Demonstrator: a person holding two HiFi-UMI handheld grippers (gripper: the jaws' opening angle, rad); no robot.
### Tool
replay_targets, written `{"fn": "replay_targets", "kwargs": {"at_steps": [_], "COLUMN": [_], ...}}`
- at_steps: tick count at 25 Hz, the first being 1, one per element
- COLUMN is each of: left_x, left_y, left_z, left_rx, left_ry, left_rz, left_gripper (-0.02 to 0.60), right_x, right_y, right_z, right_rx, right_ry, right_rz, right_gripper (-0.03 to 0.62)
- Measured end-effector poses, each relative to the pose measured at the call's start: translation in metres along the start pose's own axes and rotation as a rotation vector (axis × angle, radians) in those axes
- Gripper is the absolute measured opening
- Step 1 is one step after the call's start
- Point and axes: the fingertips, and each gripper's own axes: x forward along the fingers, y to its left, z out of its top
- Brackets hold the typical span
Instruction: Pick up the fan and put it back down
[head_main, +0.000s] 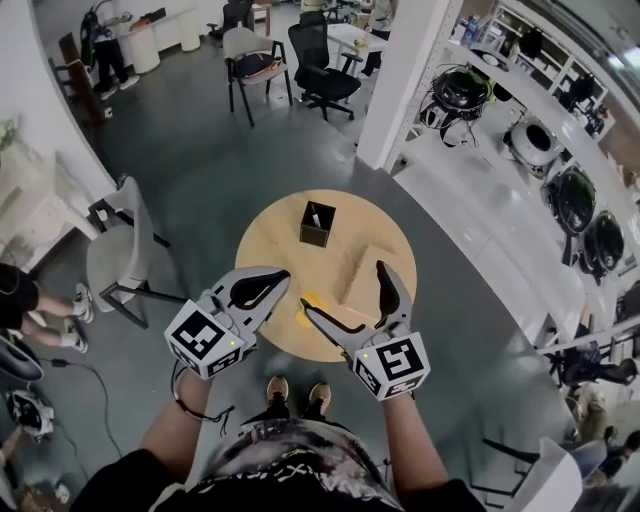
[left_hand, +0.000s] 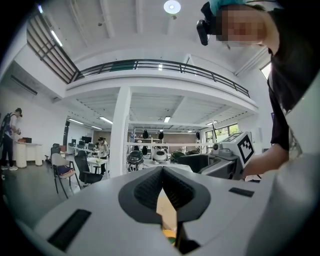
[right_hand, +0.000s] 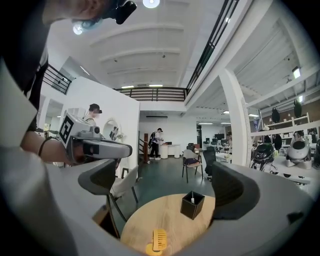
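The small yellow fan (head_main: 313, 304) lies near the front edge of the round wooden table (head_main: 275, 240), between my two grippers. My left gripper (head_main: 276, 279) hovers just left of it with its jaws shut and nothing held. From the left gripper view (left_hand: 161, 176), a sliver of the fan (left_hand: 169, 233) shows below the closed pads. My right gripper (head_main: 343, 292) is open, above and just right of the fan. In the right gripper view (right_hand: 165, 187) the fan (right_hand: 158, 241) lies on the table (right_hand: 150, 215) below the open jaws, untouched.
A black open box (head_main: 318, 222) (right_hand: 192, 204) stands mid-table, with a tan block (head_main: 358, 278) to its right. A grey chair (head_main: 120, 250) stands left of the table and a white pillar (head_main: 412, 80) behind it. Shelves with round devices (head_main: 560, 190) run along the right.
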Motion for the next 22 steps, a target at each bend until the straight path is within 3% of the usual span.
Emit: {"fn": "replay_targets", "kwargs": {"at_steps": [16, 22], "left_x": [-0.0060, -0.0045], "left_y": [-0.0025, -0.0046], "left_z": [0.0059, 0.0087], "left_rx": [0.014, 0.019], "left_ry": [-0.016, -0.021], "left_rz": [0.019, 0.015], "left_gripper": [0.017, 0.017], "right_x": [-0.0062, -0.0098], "right_y": [0.0027, 0.0020], "right_z": [0.0085, 0.0101], "right_rx": [-0.028, -0.036], "right_ry": [-0.015, -0.019], "right_rz": [-0.004, -0.007], "right_gripper": [0.579, 0.496]}}
